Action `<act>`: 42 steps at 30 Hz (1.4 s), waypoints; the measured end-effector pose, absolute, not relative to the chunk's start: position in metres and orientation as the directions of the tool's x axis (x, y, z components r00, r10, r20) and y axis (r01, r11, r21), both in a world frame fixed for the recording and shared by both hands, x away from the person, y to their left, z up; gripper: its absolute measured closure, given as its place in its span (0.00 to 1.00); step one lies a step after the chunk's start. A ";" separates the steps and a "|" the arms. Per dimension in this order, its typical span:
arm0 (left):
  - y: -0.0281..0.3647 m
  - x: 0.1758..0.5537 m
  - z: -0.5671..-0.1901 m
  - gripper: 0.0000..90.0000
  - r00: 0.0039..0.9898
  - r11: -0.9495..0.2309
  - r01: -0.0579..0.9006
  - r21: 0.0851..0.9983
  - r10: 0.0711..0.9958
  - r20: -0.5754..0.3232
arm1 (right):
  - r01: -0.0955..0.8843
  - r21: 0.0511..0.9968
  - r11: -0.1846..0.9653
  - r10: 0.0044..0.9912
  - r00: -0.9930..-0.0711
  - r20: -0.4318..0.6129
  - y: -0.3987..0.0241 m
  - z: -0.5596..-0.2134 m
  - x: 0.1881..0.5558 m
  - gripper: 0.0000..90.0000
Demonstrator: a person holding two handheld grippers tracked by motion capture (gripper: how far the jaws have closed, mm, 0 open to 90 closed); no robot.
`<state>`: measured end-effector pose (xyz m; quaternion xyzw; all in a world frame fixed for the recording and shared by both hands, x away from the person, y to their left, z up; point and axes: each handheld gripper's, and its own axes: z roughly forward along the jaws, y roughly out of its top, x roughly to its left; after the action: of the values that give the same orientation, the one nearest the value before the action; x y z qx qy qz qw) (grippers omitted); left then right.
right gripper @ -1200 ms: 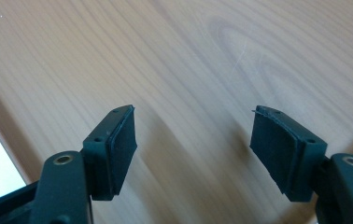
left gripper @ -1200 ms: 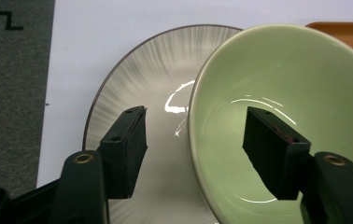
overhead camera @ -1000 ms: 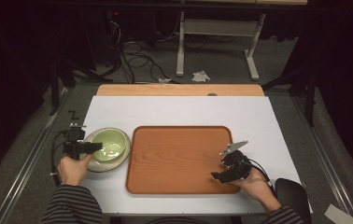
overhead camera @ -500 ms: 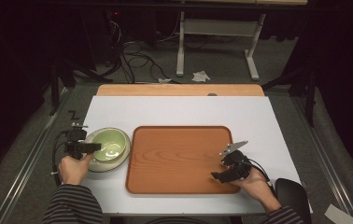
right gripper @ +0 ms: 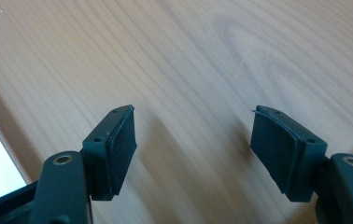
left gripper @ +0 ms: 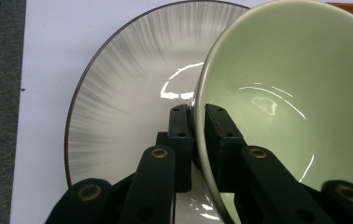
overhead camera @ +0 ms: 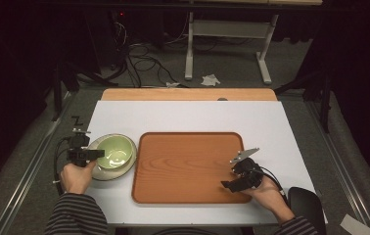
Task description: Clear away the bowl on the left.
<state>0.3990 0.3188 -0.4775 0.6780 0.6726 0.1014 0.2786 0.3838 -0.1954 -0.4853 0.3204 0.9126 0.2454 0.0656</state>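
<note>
Grip is made: the left gripper (left gripper: 194, 140) has just closed its 2 jaws on the rim of the pale green ceramic bowl (overhead camera: 115, 151), which rests on the streaked grey-white plate (left gripper: 118, 102), unlifted. Right gripper (right gripper: 192, 154) hovers agape over the wooden tray (overhead camera: 188, 161).

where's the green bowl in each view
High view: the green bowl sits at the left, on a striped plate, with the left gripper at its rim.
Left gripper view: it takes up the right half, rim pinched between the jaws.
Right gripper view: not in it.
Shared landmark: the wooden tray, also under the right gripper.
</note>
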 end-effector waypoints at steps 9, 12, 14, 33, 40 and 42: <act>0.319 0.399 -0.477 0.93 0.081 0.065 0.857 0.511 0.962 -0.259 | 0.550 0.490 0.676 0.615 -0.787 0.035 -0.196 -0.485 0.384 0.36; 0.320 0.399 -0.477 0.93 0.083 0.069 0.855 0.514 0.960 -0.268 | 0.551 0.490 0.675 0.616 -0.787 0.035 -0.195 -0.485 0.384 0.36; 0.321 0.398 -0.476 0.93 0.083 0.081 0.850 0.520 0.955 -0.285 | 0.551 0.492 0.674 0.617 -0.786 0.036 -0.195 -0.485 0.383 0.36; 0.321 0.393 -0.466 0.90 0.089 0.101 0.817 0.567 0.951 -0.297 | 0.552 0.493 0.672 0.617 -0.786 0.039 -0.195 -0.485 0.384 0.36; 0.319 0.391 -0.459 0.91 0.098 0.108 0.798 0.593 0.947 -0.305 | 0.552 0.492 0.673 0.617 -0.786 0.038 -0.196 -0.485 0.384 0.36; 0.318 0.390 -0.457 0.91 0.106 0.105 0.793 0.599 0.946 -0.307 | 0.553 0.493 0.672 0.617 -0.786 0.039 -0.196 -0.484 0.384 0.36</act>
<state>0.3902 0.3180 -0.4572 0.6596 0.6592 0.1108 0.3436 0.3843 -0.1959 -0.4844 0.3207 0.9120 0.2471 0.0657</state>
